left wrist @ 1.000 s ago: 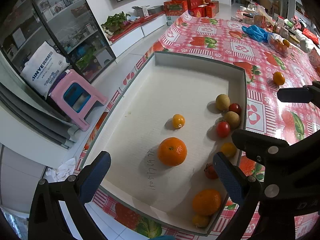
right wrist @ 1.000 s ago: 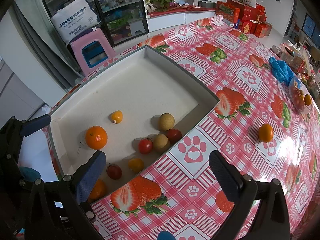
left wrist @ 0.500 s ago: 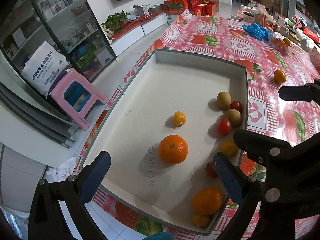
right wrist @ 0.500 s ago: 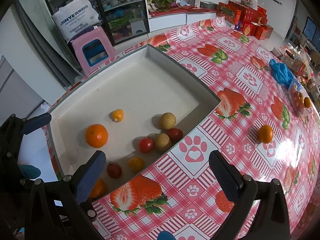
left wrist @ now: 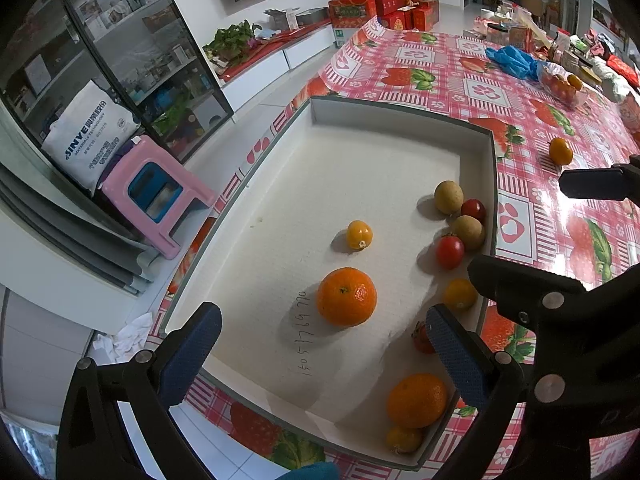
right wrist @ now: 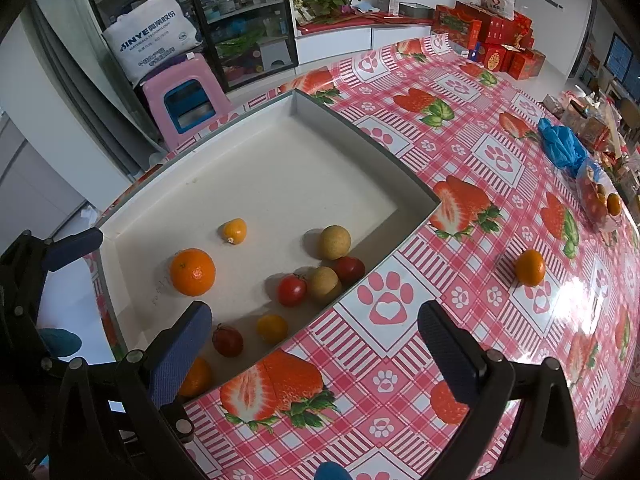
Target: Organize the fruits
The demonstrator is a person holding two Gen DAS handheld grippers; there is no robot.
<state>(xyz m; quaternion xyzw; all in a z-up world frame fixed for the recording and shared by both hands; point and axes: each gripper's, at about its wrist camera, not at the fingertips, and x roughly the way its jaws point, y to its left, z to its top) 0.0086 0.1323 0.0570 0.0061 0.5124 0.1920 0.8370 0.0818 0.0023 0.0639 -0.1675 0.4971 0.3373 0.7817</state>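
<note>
A shallow white tray [left wrist: 400,116] with a grey rim sits on the near left part of the table and holds most of the fruit. A large orange [left wrist: 346,296] lies alone near the tray's middle, with a small yellow-orange kumquat [left wrist: 359,234] just beyond it. Along the tray's right wall sit two tan round fruits [left wrist: 448,197], a dark red cherry tomato [left wrist: 473,209] and a brighter red tomato [left wrist: 449,252], bunched together and touching. Nearer along the same wall lie a yellow tomato [left wrist: 460,294], a dark red fruit partly hidden behind a finger, a second orange [left wrist: 416,400] and a small yellow fruit [left wrist: 403,439] in the near corner. One small orange [right wrist: 529,267] rests alone on the tablecloth, well apart from the tray to the right.

The left gripper [left wrist: 320,344] hangs above the tray's near end, its jaws spread wide and holding nothing. The right gripper [right wrist: 312,344] hangs over the tray's near right edge and the cloth, also spread wide and empty.

The tablecloth [right wrist: 472,168] is red-and-white check with strawberries and paw prints. A blue plastic bag [right wrist: 562,144] and a clear bag of fruit lie at the far right. Off the table stand a pink stool [right wrist: 186,96], a white sack, a glass-fronted cabinet and red boxes [right wrist: 492,46].
</note>
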